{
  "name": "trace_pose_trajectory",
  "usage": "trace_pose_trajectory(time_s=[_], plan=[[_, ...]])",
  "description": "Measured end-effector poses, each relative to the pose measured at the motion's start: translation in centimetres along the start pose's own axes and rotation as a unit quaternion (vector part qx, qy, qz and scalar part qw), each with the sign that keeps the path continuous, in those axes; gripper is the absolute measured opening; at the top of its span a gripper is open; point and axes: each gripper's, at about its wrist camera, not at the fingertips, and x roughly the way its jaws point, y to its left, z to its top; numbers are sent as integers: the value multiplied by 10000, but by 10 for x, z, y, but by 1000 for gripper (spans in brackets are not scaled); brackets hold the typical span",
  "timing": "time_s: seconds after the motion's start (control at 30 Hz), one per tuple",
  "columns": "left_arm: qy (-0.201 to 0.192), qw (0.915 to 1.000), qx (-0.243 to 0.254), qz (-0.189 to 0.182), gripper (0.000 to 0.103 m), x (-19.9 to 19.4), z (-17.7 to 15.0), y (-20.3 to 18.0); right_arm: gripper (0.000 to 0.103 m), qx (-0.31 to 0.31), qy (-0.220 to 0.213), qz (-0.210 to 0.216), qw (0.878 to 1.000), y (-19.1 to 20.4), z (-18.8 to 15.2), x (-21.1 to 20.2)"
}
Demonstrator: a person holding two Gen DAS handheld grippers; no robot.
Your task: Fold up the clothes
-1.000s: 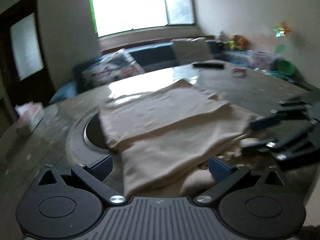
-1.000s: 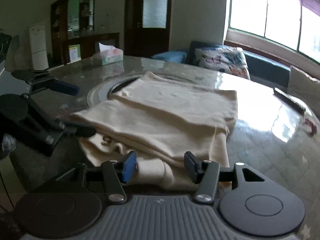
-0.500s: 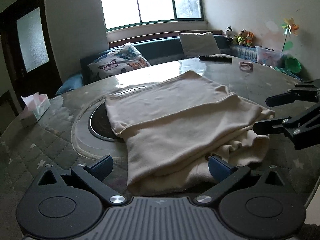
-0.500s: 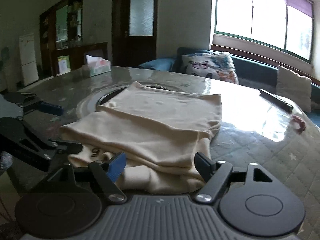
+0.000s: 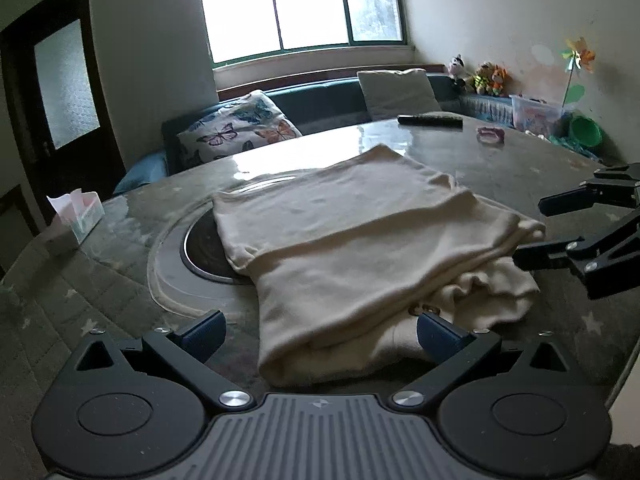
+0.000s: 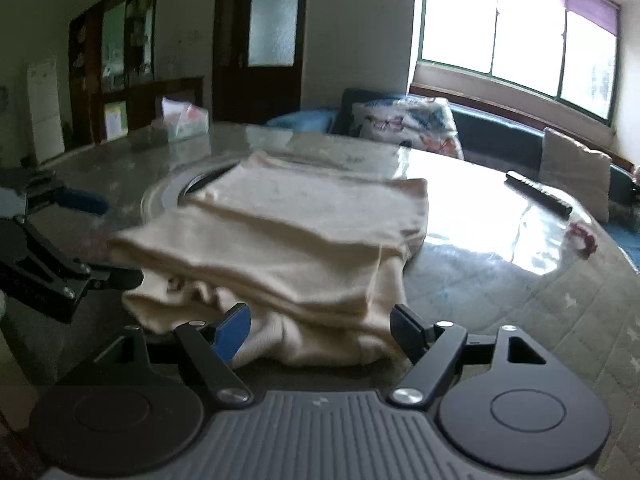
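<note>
Cloth (image 5: 360, 248), cream and folded into layers, lies on the round table (image 5: 100, 280), partly covering the dark round inset (image 5: 200, 248) at the centre. Its near folded edge sits between the spread jaws of the left gripper (image 5: 320, 330), untouched by the pads. The right gripper (image 6: 320, 326) also stands wide, its pads clear of the cloth's bunched corner. Bare tabletop runs to the far rim, where a remote (image 5: 430, 121) lies. A tissue box (image 5: 78, 216) stands near the left rim, well apart from the cloth.
</note>
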Motion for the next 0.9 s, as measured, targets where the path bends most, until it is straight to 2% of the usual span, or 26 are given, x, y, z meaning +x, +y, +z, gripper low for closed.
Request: trace_pose_trajectory(time_s=[0.1,0.23,0.37,0.5,0.67,0.9], plan=[[173,9998,84,-7,103,7,-5,-3,79,-58,183,-72,9998,0,-3,10],[131,9998,174,-5,103,2,-6,-4,79,-107,328,10,9994,1,-8,11],[7,9999,89,123,103,0,1,2,80,-191,121,39,9997,4,5,6],[137,9998,96,140,103,7,-1,3,81,-246,-8,61,9997,10,14,15],[208,9996,160,82,103,9,-4,0,81,-412,232,65,9989,18,9,31],[222,9996,186,50,103,10,-5,-2,81,-426,164,14,9990,14,8,22]])
